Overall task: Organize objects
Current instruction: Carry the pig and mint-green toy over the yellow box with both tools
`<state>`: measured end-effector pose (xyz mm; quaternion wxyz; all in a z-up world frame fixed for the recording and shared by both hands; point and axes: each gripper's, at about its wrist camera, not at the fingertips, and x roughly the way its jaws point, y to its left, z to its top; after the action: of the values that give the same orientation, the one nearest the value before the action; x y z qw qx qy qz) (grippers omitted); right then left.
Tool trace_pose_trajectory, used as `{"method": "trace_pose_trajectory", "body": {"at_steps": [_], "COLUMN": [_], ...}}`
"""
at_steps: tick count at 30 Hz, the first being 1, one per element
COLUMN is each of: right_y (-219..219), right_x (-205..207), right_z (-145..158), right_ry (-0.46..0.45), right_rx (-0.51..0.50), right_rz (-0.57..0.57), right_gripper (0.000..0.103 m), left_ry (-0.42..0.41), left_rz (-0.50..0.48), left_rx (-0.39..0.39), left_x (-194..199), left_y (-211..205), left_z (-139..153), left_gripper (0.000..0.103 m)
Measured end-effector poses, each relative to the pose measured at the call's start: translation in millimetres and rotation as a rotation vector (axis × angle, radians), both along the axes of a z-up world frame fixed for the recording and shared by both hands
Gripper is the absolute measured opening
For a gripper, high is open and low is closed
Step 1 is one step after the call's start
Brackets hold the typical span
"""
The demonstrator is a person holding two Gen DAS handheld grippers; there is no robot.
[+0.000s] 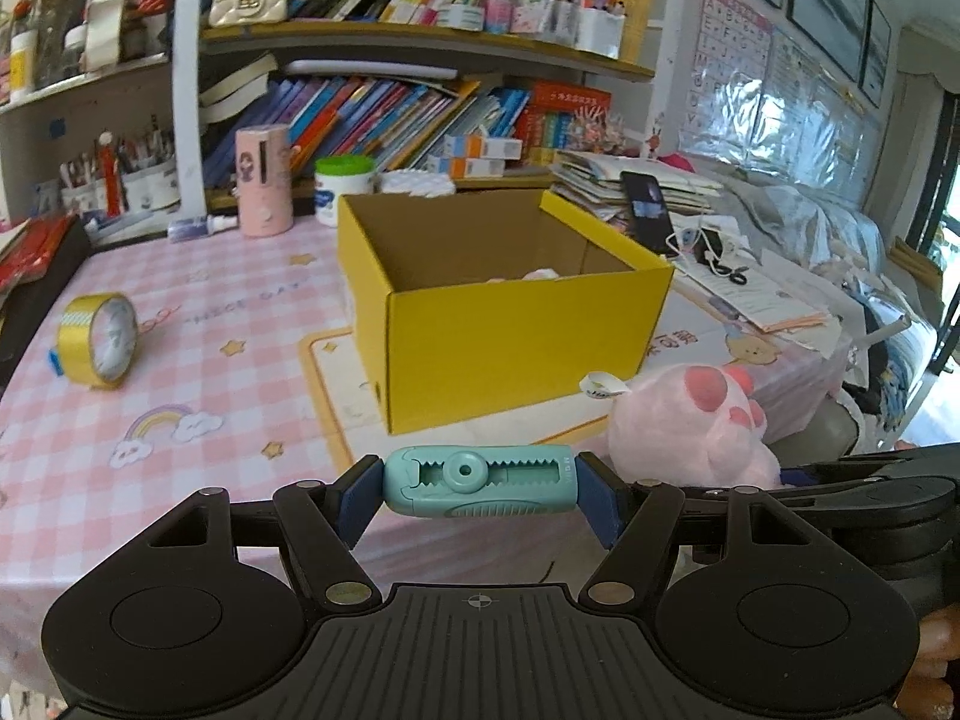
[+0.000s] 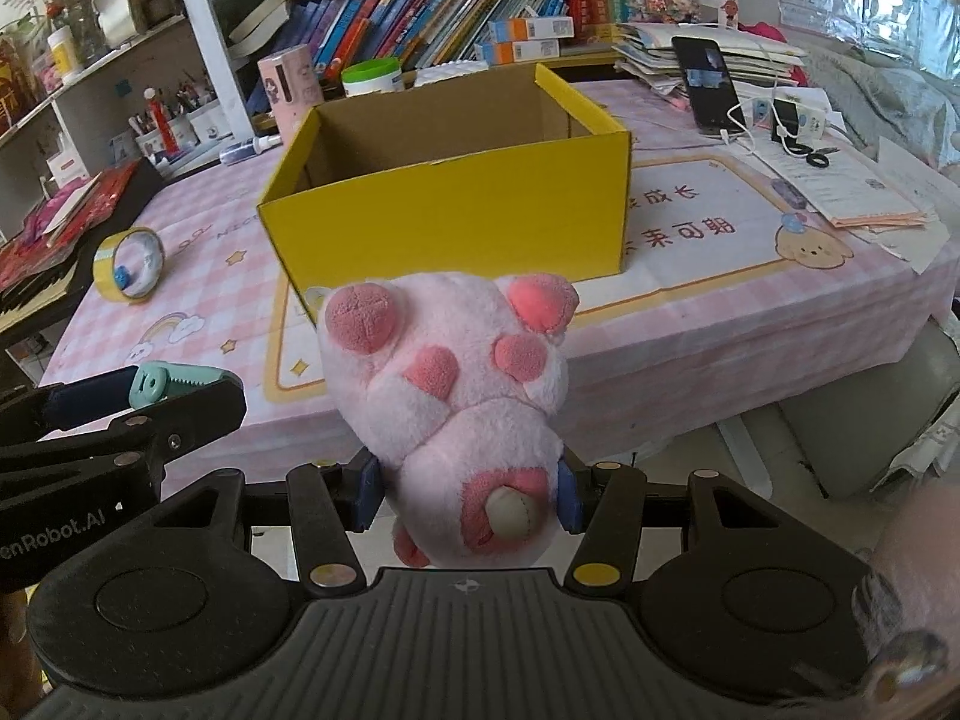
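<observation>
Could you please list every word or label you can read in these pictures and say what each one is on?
"enRobot.AI": cut-off print on the left gripper.
"NICE DAY": faint, on the pink tablecloth.
"未来可期": upside down on the desk mat.
Alphabet letters: wall poster.
Book spines and teal clip: too small to read.

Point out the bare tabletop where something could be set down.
Bare pink cloth lies between the yellow tape roll and the yellow box, and on the mat right of the box. Crowded: the back edge by the shelves and the paper-strewn right corner.
</observation>
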<state>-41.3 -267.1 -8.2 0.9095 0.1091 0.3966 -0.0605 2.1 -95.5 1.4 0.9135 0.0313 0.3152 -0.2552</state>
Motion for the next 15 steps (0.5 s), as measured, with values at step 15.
{"method": "trace_pose_trajectory", "body": {"at_steps": [15], "right_y": [-39.7], "right_x": [30.4], "right_z": [24.1], "right_ry": [-0.076], "right_rx": [-0.049], "right_rz": [-0.005], "right_gripper": [0.051], "left_ry": [-0.113], "left_rz": [-0.022], "left_rx": [-0.028], "left_x": [34.2], "left_y": [-40.8], "left_z": [26.4], "left_gripper": [0.069]}}
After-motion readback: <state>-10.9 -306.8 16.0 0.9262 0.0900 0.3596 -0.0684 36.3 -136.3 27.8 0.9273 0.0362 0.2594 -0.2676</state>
